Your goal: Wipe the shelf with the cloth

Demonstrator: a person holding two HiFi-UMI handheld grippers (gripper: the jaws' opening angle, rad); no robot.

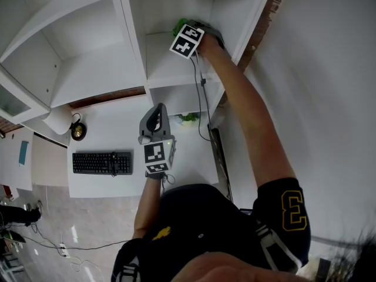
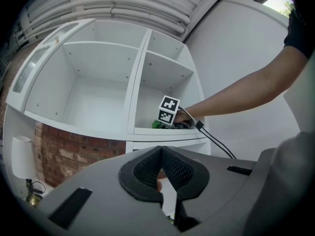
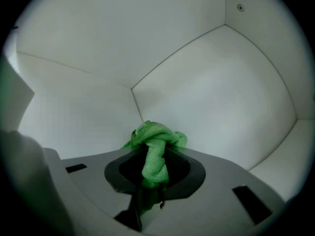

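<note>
My right gripper [image 1: 187,30] is reached deep into the lower right compartment of the white wooden shelf unit [image 1: 94,69], arm stretched out, marker cube facing up. Its jaws are clenched on the bright green terry cloth [image 3: 155,154]: a twisted strand runs down between the pads, and a bunched head of fabric sticks out past the tips. Beyond it in the right gripper view I see only the pale inner walls of the compartment meeting at the far corner. I cannot tell whether the bunch actually presses on the board or just hangs above it.

From the left gripper view, the cloth [image 2: 158,125] shows as a green scrap low in that compartment, just left of the marker cube and near the front edge of the board. A thin black cable [image 1: 200,93] trails from the right gripper down the front of the unit.

My left gripper [image 1: 157,108] is held upright well below the shelf, over the white desk [image 1: 123,119]. Its jaws are pressed together at the tips with nothing in them [image 2: 161,167].

On the desk lies a black keyboard [image 1: 101,162], left of the left gripper. Red brick wall [image 2: 64,151] shows under the shelf unit.
</note>
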